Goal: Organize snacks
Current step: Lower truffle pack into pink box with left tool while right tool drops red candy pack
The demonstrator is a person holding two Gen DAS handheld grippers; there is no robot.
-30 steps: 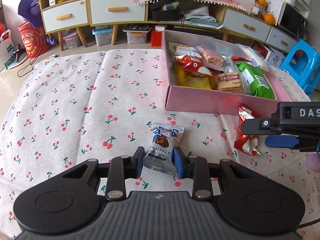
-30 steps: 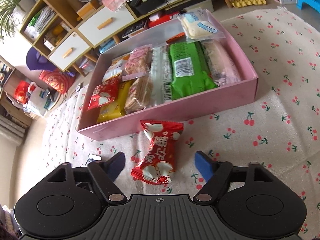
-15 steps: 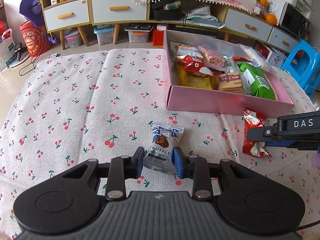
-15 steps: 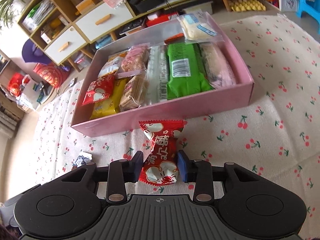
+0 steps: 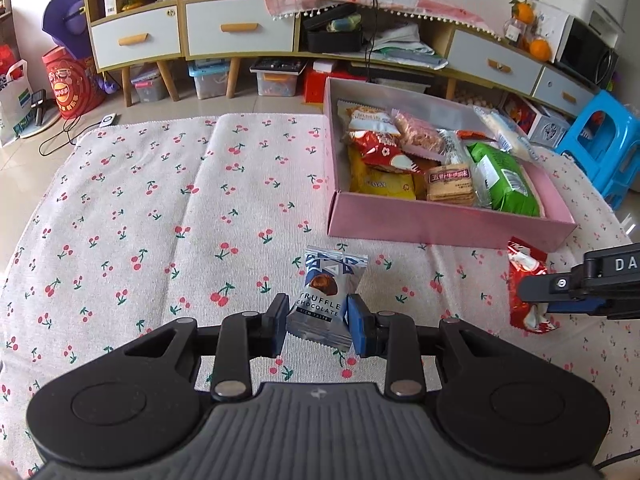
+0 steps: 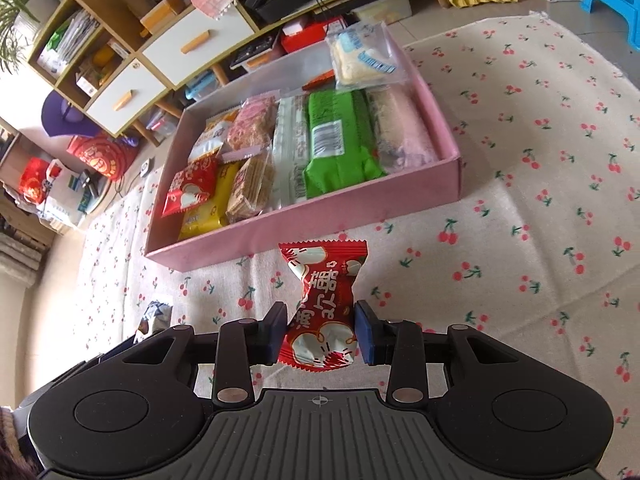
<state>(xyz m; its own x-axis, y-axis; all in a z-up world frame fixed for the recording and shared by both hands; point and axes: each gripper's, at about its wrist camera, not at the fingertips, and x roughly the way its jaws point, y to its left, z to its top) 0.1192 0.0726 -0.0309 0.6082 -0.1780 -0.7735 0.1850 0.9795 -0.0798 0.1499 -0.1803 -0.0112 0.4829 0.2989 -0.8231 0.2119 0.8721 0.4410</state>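
Both snacks that lie outside the pink box (image 5: 448, 230) are now being picked up, so the step in hand is the grasp, one packet for each gripper. The left gripper (image 5: 318, 326) has its two blue pads pressed on the sides of the truffle chocolate packet (image 5: 326, 300), which sits on the cherry-print cloth (image 5: 160, 208) in front of the box's near wall, toward its left corner. The right gripper (image 6: 321, 332) is closed on the red candy packet (image 6: 322, 300); the wrapper is squeezed narrow between the pads, and its upper end almost reaches the near wall of the box in the right wrist view. I cannot tell for sure if this packet is off the cloth or only pinched on it.

The box is already quite full with other snacks, among them a green packet (image 6: 336, 140) and a cracker pack (image 6: 250, 188). I judge that the next move calls for lifting each packet over the near wall and finding a free gap inside, perhaps on top of the others, and opening the fingers only when the packet is above the box.

Compared with one second ago, the right fingers, then wide open on both sides of the red candy, have closed on it. The left gripper holds the chocolate as before and has not moved.
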